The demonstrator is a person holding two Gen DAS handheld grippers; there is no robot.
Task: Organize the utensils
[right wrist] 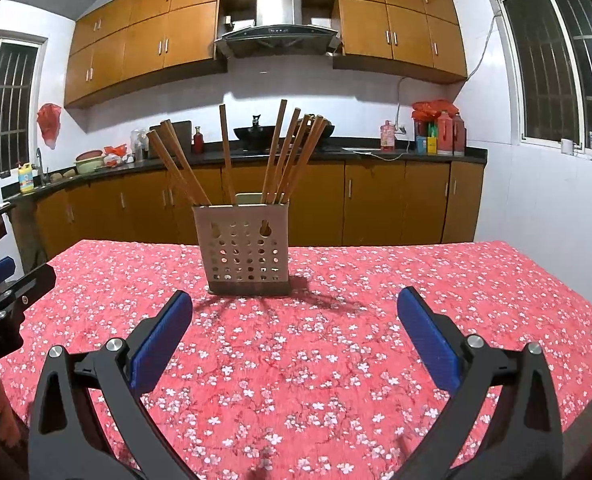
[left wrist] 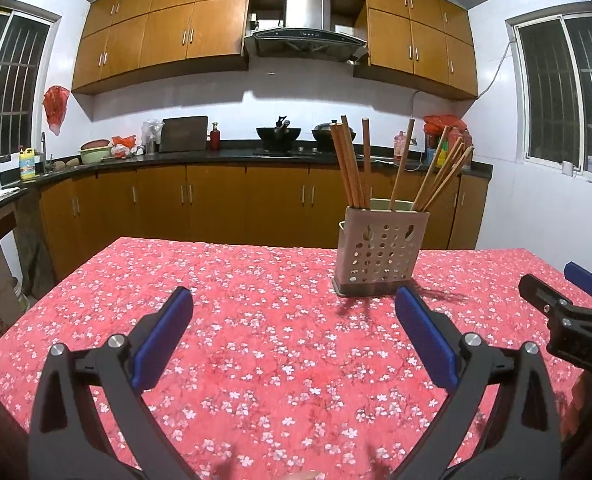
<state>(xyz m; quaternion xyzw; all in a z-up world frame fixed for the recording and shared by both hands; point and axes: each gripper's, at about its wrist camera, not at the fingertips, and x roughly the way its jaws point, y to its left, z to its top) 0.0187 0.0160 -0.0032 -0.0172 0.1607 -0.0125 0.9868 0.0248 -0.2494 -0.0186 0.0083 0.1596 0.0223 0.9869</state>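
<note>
A beige perforated utensil holder (left wrist: 380,251) stands upright on the red floral tablecloth (left wrist: 255,340), with several wooden chopsticks (left wrist: 350,168) fanned out of its top. It also shows in the right wrist view (right wrist: 243,250), with the chopsticks (right wrist: 285,156) leaning apart. My left gripper (left wrist: 293,304) is open and empty, low over the cloth, with the holder ahead and to its right. My right gripper (right wrist: 295,308) is open and empty, with the holder just ahead and slightly left. Each gripper shows at the edge of the other's view.
The table's far edge (right wrist: 336,245) lies just behind the holder. Beyond it runs a kitchen counter (left wrist: 215,156) with woks, bottles and bowls, over wooden cabinets. Barred windows are on both side walls.
</note>
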